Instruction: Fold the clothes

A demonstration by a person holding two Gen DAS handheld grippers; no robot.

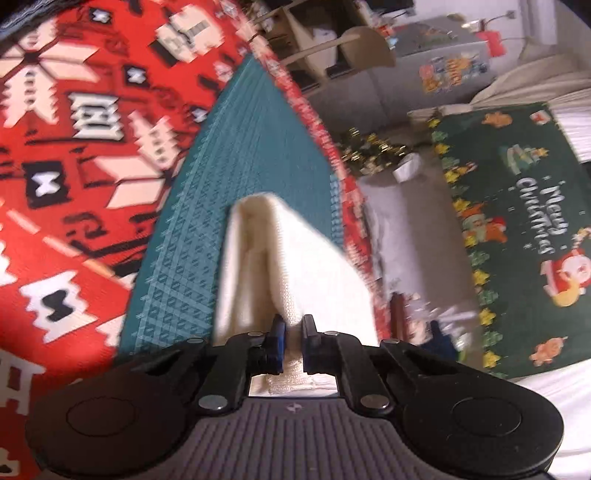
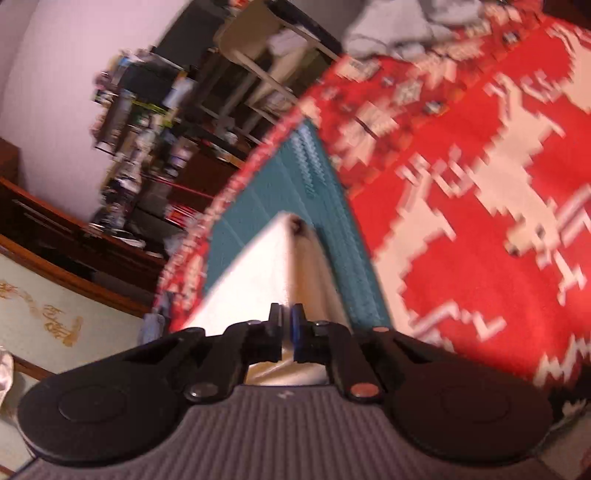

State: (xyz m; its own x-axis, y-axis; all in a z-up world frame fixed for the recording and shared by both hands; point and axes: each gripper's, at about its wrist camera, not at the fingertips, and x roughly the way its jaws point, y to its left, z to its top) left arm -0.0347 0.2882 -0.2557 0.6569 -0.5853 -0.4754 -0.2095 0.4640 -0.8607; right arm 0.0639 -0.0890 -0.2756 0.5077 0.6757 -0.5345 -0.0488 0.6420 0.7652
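Observation:
A cream-white knit garment (image 1: 295, 269) hangs folded from my left gripper (image 1: 293, 325), which is shut on its edge. The same cloth (image 2: 258, 273) shows in the right wrist view, where my right gripper (image 2: 287, 317) is shut on another part of its edge. Below the garment lies a teal cutting mat (image 1: 236, 177) (image 2: 332, 206) on a red Christmas-patterned cloth (image 1: 74, 147) (image 2: 480, 221). The garment is held up above the mat; both views are blurred and tilted.
The red cloth's edge runs beside the mat. Beyond it in the left wrist view are a green "Merry Christmas" rug (image 1: 524, 221), a grey floor and a chair (image 1: 354, 44). The right wrist view shows cluttered shelves (image 2: 147, 122), a grey garment (image 2: 399, 29) and a wooden cabinet (image 2: 55, 229).

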